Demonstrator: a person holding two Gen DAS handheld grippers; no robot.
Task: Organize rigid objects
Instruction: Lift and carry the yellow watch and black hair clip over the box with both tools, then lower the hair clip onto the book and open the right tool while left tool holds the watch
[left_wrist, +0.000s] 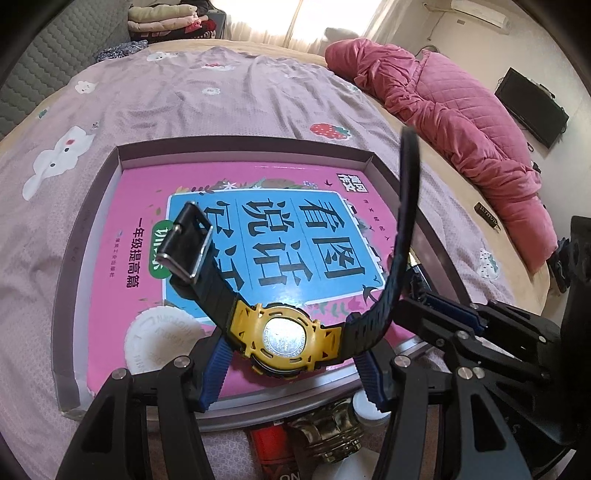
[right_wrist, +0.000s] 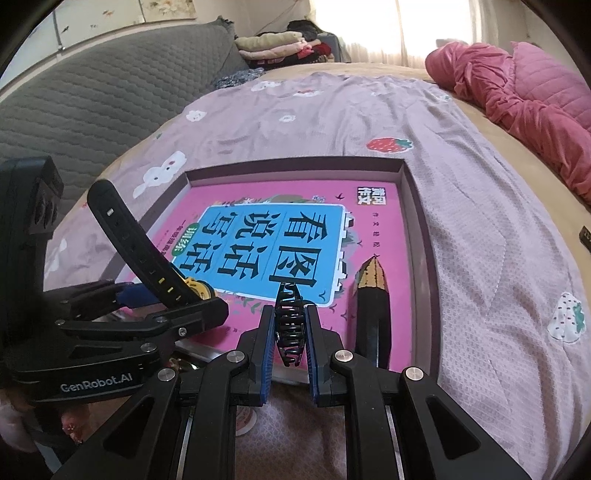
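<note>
A shallow box (left_wrist: 88, 236) with low mauve walls lies on the bed (left_wrist: 221, 99), which is covered by a lilac sheet printed with rabbits and strawberries. Inside the box a pink book (right_wrist: 376, 221) lies flat and fills most of the floor; its blue panel carries large black Chinese characters, seen upside down. A white round lid (left_wrist: 155, 339) with raised lettering too blurred to read rests on the book's near left corner, and in the right wrist view a dark knife-like object with a tan patterned end (right_wrist: 373, 306) lies on the book near the box's right wall.

The left gripper (left_wrist: 291, 363) is clamped on a yellow watch (left_wrist: 284, 336), back plate up, with its black straps curling upward above the book's near edge. The right gripper (right_wrist: 290, 332) has its jaws pinched on a black hair claw (right_wrist: 290, 328), held over the box's near edge. The left gripper's body reads "GenRobot.AI".
</note>
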